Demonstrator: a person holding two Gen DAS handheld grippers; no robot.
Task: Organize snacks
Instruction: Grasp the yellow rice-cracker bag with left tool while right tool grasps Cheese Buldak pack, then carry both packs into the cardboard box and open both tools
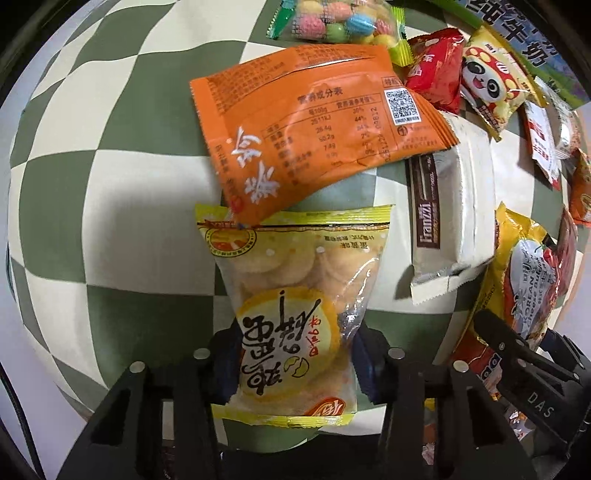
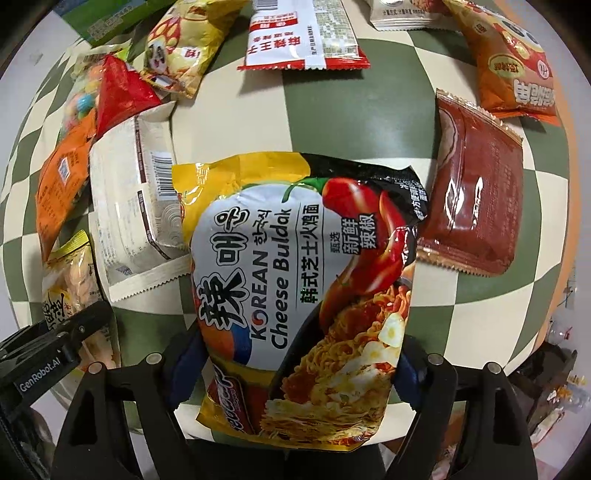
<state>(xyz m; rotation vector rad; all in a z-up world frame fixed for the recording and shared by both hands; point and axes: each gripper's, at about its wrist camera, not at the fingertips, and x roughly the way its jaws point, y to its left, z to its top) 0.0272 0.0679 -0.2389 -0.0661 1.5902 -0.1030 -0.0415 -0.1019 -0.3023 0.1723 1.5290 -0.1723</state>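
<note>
While both claws point down over the checkered worktop (image 1: 110,206), we judge the step in hand to be the pick-up: each has a packet and neither packet has been put anywhere yet. Our left claw (image 1: 291,363) is clamped on the yellow rice-cracker packet (image 1: 291,295), its pads pinching the near half so the wrapper waists between them. The packet's far edge lies under a corner of the orange packet (image 1: 314,136), which sits just beyond it. Our right claw (image 2: 303,365) stands much wider, its jaws pressed against either side of the Korean cheese noodle bag (image 2: 306,280), which fills the gap between them; the bag's far end crumples over the worktop.

Between the two loads lies the white biscuit pack (image 1: 447,206), with the brown sachet (image 2: 476,206) to the right of the noodle bag. More snacks are strewn along the far side: a bag of coloured candies (image 1: 340,22), a red packet (image 1: 439,74) and a panda packet (image 1: 495,81).

Next, we think, each packet needs carrying clear of the heap to its own group. No bin or sorted row shows in either view, so we cannot say where. The cracker packet should be drawn out from under the orange one without dragging it along.
</note>
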